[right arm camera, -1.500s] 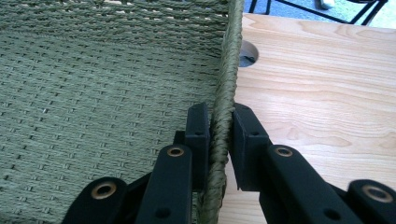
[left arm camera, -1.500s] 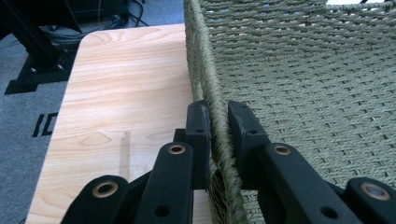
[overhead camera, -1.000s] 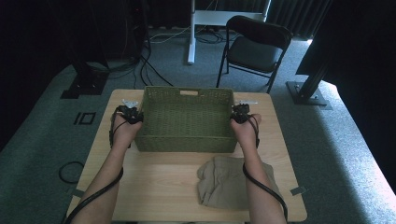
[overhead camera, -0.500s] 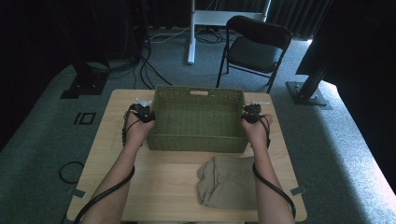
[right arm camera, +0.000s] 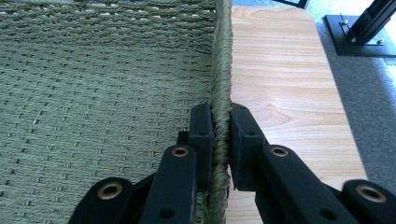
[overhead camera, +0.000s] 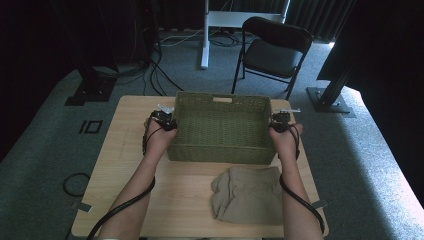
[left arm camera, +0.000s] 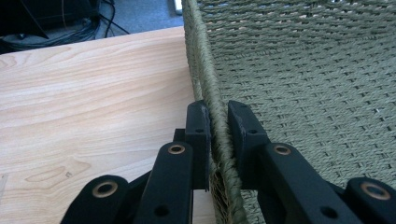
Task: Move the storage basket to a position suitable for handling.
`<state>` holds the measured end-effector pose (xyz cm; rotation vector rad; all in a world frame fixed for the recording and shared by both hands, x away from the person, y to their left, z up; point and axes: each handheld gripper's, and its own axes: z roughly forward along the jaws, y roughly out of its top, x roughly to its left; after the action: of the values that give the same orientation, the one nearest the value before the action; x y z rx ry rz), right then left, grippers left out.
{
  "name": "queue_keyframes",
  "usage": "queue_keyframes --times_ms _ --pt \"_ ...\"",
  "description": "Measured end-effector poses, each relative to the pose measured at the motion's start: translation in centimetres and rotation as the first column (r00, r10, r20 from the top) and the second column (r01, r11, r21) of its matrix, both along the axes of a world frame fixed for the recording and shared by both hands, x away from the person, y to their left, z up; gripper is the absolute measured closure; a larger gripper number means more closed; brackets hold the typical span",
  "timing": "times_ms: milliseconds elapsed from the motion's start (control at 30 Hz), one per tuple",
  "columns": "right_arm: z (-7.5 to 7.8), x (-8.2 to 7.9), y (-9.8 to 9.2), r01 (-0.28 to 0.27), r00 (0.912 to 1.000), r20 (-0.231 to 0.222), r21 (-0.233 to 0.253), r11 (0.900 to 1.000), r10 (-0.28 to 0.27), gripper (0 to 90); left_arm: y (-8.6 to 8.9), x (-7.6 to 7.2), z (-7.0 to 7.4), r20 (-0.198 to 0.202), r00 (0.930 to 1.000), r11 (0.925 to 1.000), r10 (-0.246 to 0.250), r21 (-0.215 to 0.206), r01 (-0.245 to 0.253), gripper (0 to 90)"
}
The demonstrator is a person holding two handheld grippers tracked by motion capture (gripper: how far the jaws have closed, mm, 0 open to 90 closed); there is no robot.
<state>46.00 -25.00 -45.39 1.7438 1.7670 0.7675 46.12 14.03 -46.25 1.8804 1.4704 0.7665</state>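
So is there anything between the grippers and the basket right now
Nothing visible. The left gripper and the right gripper are each shut on a side rim of the basket, jaws touching the weave.

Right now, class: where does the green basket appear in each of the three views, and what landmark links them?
High view: the basket sits mid-table, between both grippers.
Left gripper view: its rim runs up the middle, weave at right.
Right gripper view: the rim runs up the middle, weave at left.
Shared landmark: the wooden table.
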Motion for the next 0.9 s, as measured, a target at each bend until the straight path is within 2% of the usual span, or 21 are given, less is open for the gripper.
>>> queue_keyframes --times_ms 67,200,533,667,900 --pt "0.0 0.0 -0.4 0.007 1.0 0.0 -0.006 1.0 -0.007 81.3 -0.5 0.0 0.0 -0.003 0.9999 0.9998 -0.015 0.015 0.015 80.4" --pt "0.0 0.0 -1.3 0.016 0.9999 -0.002 0.015 1.0 -0.016 81.4 -1.1 0.1 0.0 -0.002 0.9997 0.9997 -0.022 0.005 0.022 80.3" --pt "0.0 0.1 -2.7 0.041 0.9991 -0.002 -0.033 0.999 -0.041 81.4 -3.3 0.1 0.0 -0.004 0.9997 0.9996 -0.023 0.015 0.024 80.2" --pt "0.0 0.0 -3.6 0.051 0.9987 -0.006 -0.027 0.998 -0.051 81.4 -4.2 0.3 0.1 -0.014 0.9995 0.9995 -0.029 0.012 0.029 80.0" --pt "0.0 -0.2 -5.0 0.071 0.9974 -0.009 -0.036 0.997 -0.071 81.4 -5.8 0.4 0.2 -0.014 0.999 0.9984 -0.043 0.036 0.043 79.9"
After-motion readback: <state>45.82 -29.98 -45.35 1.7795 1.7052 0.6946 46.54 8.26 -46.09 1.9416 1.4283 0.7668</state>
